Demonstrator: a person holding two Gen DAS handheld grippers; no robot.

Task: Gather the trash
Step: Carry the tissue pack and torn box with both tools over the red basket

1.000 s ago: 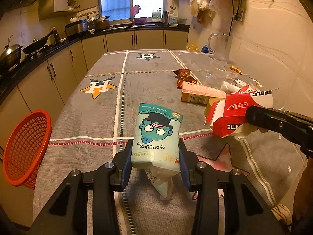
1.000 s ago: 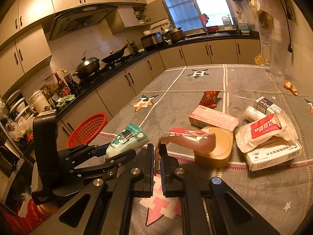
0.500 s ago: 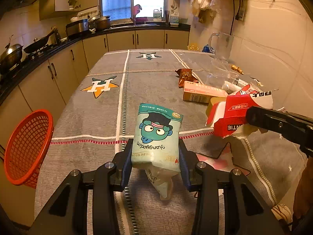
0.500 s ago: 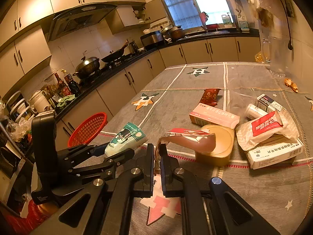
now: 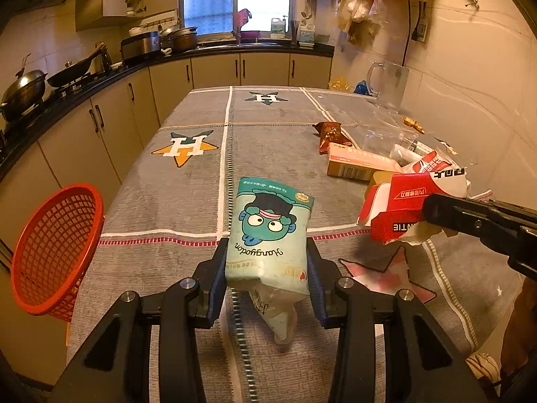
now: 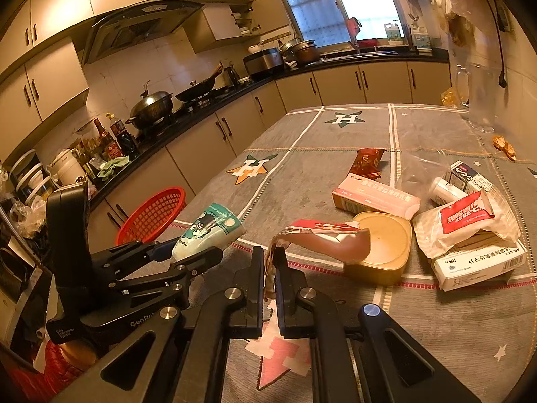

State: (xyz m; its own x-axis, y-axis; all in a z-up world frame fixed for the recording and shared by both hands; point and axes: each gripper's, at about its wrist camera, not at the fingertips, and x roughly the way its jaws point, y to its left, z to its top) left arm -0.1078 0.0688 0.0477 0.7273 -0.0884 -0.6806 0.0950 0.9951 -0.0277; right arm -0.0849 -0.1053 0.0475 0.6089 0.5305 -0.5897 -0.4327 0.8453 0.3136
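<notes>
At the bottom centre of the left wrist view, the left gripper (image 5: pixel 266 268) clamps a teal pouch (image 5: pixel 270 231) between its pads, clear of the table (image 5: pixel 161 208). At the bottom centre of the right wrist view, the right gripper (image 6: pixel 269 265) is pinched nearly closed on the edge of a red carton (image 6: pixel 327 236). Compared with one second ago, both loads sit in the same grip; only the view has shifted slightly, with the basket (image 5: pixel 55 252) at lower left now a little nearer centre. Judgement: both items are secured and transport toward the basket is under way. Farther back at mid right, a pink box (image 5: pixel 360 166) and brown wrapper (image 5: pixel 330 134) remain uncollected.
</notes>
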